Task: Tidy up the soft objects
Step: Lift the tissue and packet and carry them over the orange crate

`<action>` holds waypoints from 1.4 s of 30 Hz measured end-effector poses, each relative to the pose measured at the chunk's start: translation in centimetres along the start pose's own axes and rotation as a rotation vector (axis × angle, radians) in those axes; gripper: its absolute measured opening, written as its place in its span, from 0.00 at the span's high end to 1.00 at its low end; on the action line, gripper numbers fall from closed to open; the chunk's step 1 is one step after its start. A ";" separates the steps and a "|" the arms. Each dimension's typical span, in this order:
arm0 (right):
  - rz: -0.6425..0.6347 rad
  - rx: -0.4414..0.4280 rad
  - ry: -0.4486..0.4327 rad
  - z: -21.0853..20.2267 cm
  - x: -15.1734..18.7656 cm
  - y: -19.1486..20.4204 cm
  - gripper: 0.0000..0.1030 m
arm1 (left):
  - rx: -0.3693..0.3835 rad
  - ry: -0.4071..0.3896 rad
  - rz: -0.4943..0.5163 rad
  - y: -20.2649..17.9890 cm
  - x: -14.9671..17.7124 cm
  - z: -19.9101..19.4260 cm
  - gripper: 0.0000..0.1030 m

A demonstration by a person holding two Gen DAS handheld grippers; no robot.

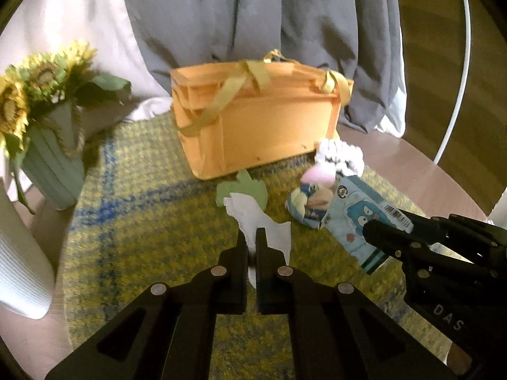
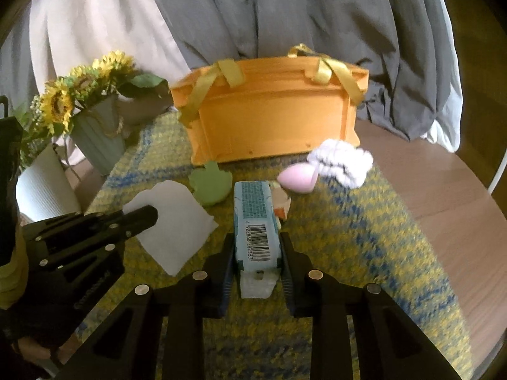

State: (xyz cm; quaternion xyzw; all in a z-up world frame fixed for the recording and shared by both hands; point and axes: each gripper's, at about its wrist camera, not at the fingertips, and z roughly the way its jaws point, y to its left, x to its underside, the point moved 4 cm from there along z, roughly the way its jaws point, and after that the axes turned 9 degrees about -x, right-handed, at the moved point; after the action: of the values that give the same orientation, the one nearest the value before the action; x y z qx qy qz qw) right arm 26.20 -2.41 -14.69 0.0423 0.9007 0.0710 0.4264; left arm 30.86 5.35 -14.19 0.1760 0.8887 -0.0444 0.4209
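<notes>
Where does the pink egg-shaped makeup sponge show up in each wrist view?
Left wrist view: the pink egg-shaped makeup sponge sits right of centre, just below the white fluffy scrunchie.
Right wrist view: the sponge lies just right of centre, left of the scrunchie.
Shared landmark: the orange fabric storage bag stands behind it in both.

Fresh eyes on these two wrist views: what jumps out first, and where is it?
The orange fabric storage bag with yellow ribbon handles dominates mid-scene, at the back of the yellow-and-blue woven rug. In front, the right gripper is shut on a light-blue tissue pack with a barcode, while the left gripper pinches a thin white sheet. Sunflowers in a ribbed green vase stand at the far left.
</notes>
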 end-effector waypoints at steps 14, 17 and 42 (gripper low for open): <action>-0.102 -0.068 -0.084 -3.3 -4.9 -0.4 0.74 | -0.109 -0.105 -0.092 -0.6 -3.9 -4.7 0.95; -0.122 -0.086 -0.100 -3.9 -5.8 -0.7 0.74 | -0.127 -0.123 -0.110 -1.1 -4.5 -5.5 0.95; -0.229 -0.179 -0.281 -8.2 -13.0 -2.8 0.74 | -0.231 -0.330 -0.152 -3.6 -11.6 -9.2 0.95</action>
State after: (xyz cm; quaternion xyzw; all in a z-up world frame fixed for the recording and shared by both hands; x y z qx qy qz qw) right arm 27.99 -7.71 -0.10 -0.0890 0.8213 0.0954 0.5553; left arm 29.64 0.87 0.29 0.0495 0.8178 -0.0018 0.5734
